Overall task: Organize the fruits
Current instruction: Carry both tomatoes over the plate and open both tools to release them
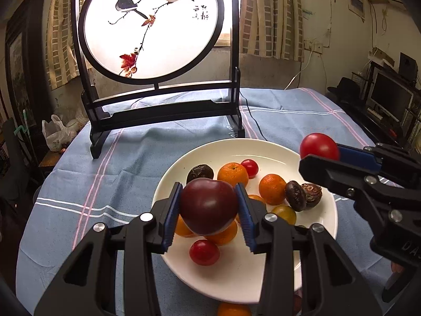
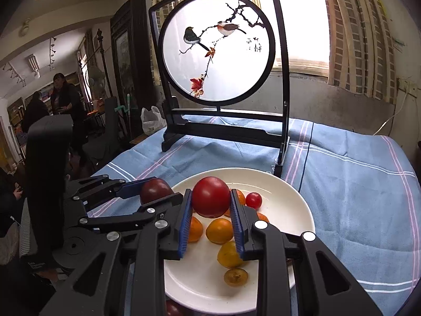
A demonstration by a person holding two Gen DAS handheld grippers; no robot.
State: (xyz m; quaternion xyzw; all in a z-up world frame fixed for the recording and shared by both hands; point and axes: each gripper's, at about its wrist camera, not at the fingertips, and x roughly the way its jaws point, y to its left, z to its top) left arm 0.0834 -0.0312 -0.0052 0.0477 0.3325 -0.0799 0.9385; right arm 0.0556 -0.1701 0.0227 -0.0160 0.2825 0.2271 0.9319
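My left gripper [image 1: 209,206] is shut on a dark purple-red plum [image 1: 208,205] and holds it above the near part of a white plate [image 1: 310,152]. My right gripper [image 2: 210,205] is shut on a bright red round fruit [image 2: 210,200], also above the plate [image 2: 289,202]. Each gripper shows in the other's view: the right one [image 1: 319,150] with its red fruit [image 1: 318,146] at the right edge, the left one [image 2: 155,192] with the plum [image 2: 154,189] at the left. On the plate lie several small oranges [image 1: 232,173], small red tomatoes [image 1: 204,252], a yellow one [image 1: 284,213] and dark wrinkled fruits [image 1: 296,196].
A tall black-framed round screen painted with birds [image 1: 155,26] stands at the back of the blue striped tablecloth [image 1: 105,173]. A cable [image 1: 252,115] runs beside it. An orange [image 1: 232,309] lies off the plate at the near edge. People stand in the room at the far left [image 2: 63,97].
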